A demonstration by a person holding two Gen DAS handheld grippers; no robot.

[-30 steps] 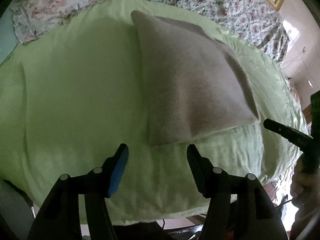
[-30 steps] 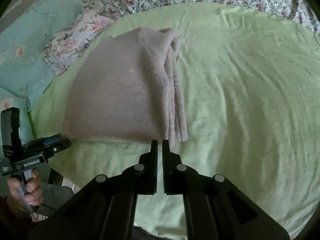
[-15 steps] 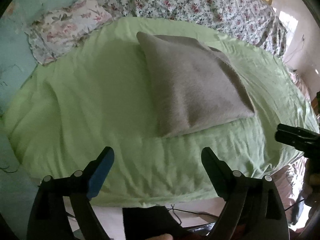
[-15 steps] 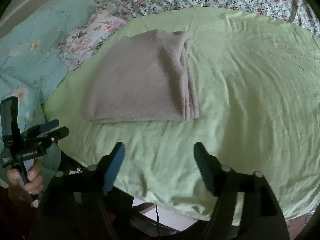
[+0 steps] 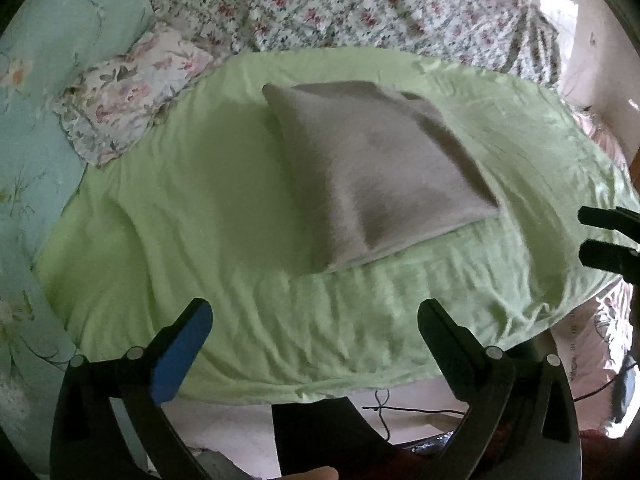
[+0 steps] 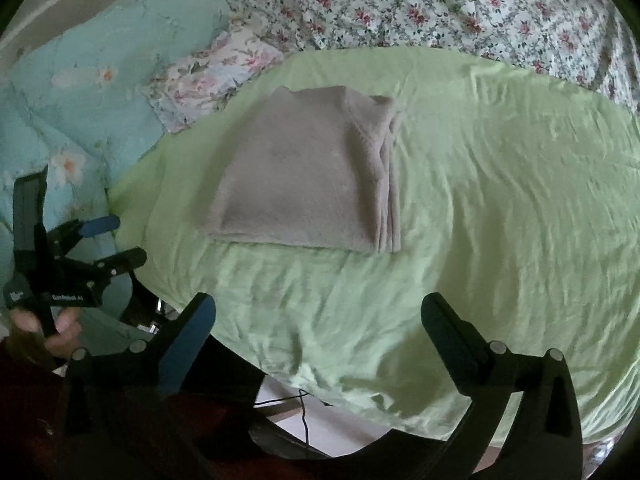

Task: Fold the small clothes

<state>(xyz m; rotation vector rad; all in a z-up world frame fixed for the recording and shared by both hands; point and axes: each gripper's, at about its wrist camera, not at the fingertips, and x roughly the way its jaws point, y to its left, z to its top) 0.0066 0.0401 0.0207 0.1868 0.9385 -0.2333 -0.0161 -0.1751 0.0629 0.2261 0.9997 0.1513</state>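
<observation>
Since both tools backed off | left gripper [image 5: 314, 320] wide, empty | right gripper [image 6: 318, 314] wide, empty, was pinched | folded grey fleece garment [image 6: 308, 172] released on green sheet [image 6: 500, 200] | fold looks finished

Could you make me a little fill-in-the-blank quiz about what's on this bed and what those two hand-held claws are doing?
1. The grey cloth lies ____ into a neat stack on the sheet.
2. The sheet under it is light ____.
3. Both the left gripper and the right gripper are ____, holding nothing.
4. The stacked edges of the cloth show on its ____ side in the right wrist view.

Missing words: folded; green; open; right
</observation>
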